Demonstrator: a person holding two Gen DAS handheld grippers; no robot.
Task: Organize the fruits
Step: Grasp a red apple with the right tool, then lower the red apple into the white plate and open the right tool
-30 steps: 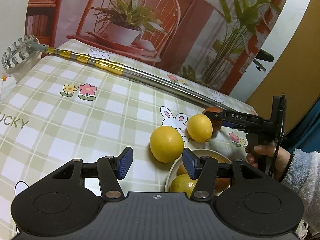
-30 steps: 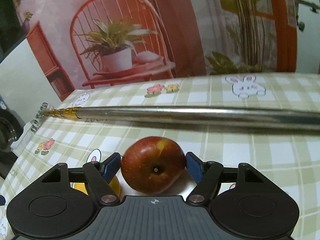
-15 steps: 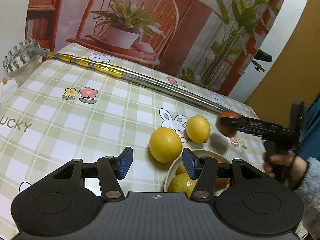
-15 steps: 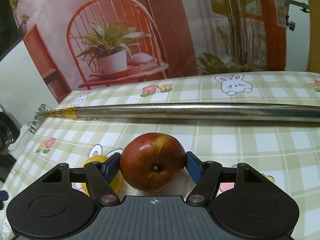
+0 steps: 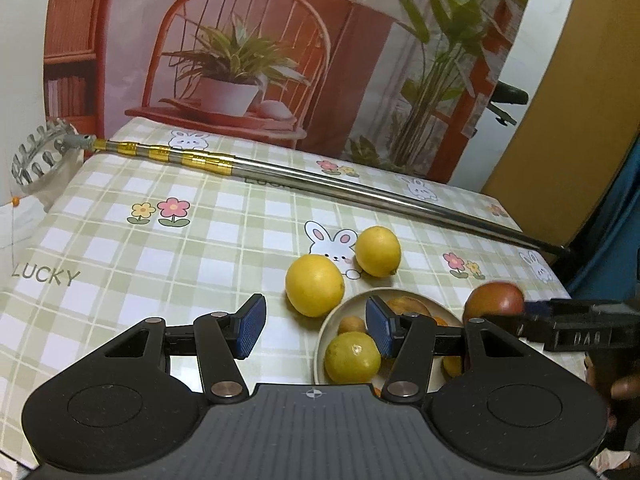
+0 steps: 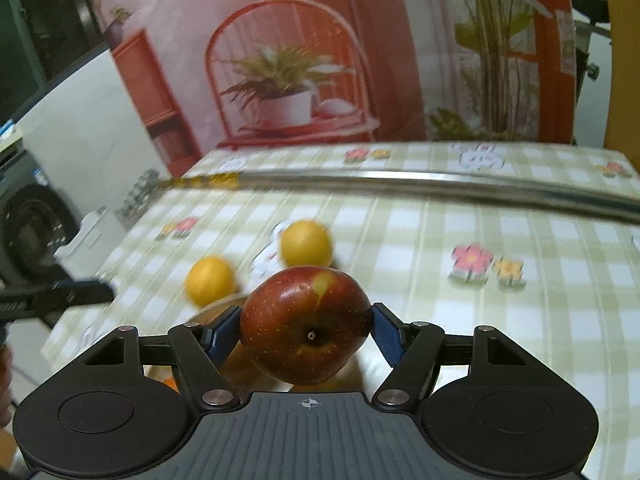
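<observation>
Apple has come up off the cloth and swung over the bowl's right rim. Left gripper jaws apart, empty, lemons just ahead. Right gripper clamped on apple. Looks ready to drop in.

The right gripper clamps a red apple between its blue pads (stem pit facing the camera). Two yellow lemons, one at twelve o'clock of the apple and the other at ten, lie on the checked tablecloth, with a metal pole beyond.
</observation>
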